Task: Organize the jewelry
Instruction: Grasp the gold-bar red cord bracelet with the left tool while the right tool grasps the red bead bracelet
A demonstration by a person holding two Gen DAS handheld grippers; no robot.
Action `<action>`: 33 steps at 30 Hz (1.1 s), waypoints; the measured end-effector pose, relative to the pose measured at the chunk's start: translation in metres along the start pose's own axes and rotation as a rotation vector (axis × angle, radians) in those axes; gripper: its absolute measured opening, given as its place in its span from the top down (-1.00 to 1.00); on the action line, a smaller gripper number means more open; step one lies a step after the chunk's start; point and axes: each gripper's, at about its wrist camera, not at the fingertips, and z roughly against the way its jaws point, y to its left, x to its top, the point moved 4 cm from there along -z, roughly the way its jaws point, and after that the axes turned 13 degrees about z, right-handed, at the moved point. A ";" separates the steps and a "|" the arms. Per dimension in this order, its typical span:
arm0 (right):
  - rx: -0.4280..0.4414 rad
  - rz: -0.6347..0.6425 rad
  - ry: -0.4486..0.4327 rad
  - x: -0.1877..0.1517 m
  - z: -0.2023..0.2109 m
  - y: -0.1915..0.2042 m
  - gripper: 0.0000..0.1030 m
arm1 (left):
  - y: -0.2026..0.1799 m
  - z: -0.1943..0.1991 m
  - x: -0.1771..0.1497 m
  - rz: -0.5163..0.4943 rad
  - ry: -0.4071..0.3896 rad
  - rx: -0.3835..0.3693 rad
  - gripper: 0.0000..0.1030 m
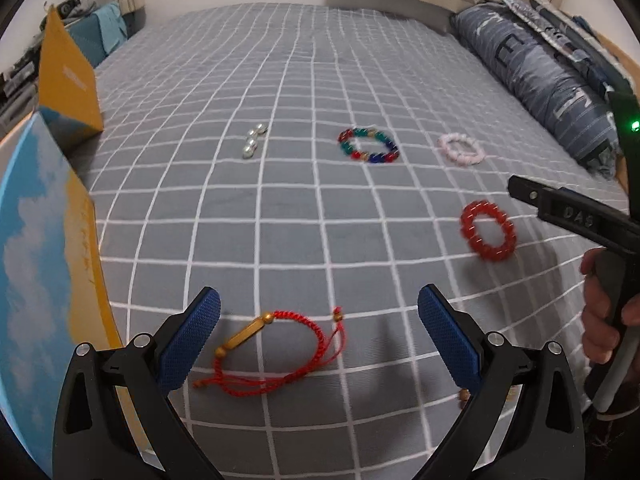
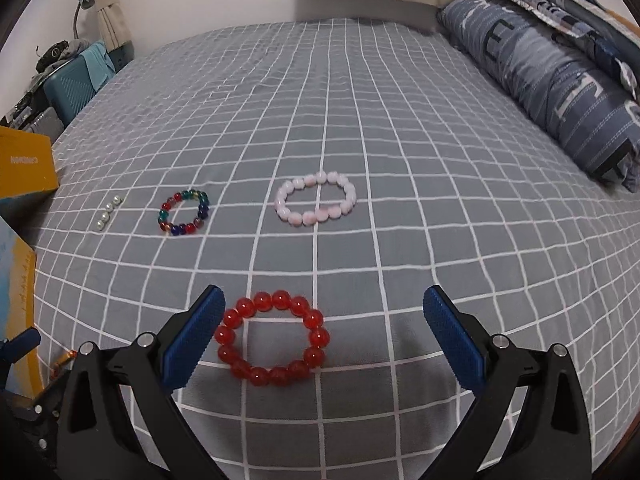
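Note:
Several pieces of jewelry lie on a grey checked bed sheet (image 1: 280, 208). A red cord bracelet with a gold tube (image 1: 272, 350) lies between the fingers of my open left gripper (image 1: 320, 340). A red bead bracelet (image 2: 273, 338) lies between the fingers of my open right gripper (image 2: 324, 336), close to its left finger; it also shows in the left wrist view (image 1: 488, 232). Farther off lie a pink bead bracelet (image 2: 316, 199), a multicoloured bead bracelet (image 2: 185, 212) and a short row of silver pearls (image 2: 108, 212). Both grippers are empty.
An open box with a sky-print lid (image 1: 36, 280) and yellow walls (image 1: 68, 76) stands at the left edge of the bed. A blue patterned pillow (image 2: 560, 80) lies along the right side. The right gripper and the hand holding it (image 1: 600, 312) show at right.

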 end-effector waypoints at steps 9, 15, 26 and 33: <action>-0.011 0.009 0.045 -0.014 -0.024 0.004 -0.78 | 0.016 -0.017 -0.019 0.026 0.014 0.031 -0.89; 0.014 0.002 0.087 -0.020 -0.036 0.007 -0.41 | 0.017 -0.027 -0.022 0.016 0.011 0.062 -0.86; 0.008 0.000 0.120 -0.025 -0.042 0.008 0.34 | 0.021 -0.024 -0.024 0.021 0.020 0.074 -0.12; -0.001 0.024 0.128 -0.022 -0.042 0.011 0.68 | 0.019 -0.021 -0.027 0.014 0.047 0.058 0.48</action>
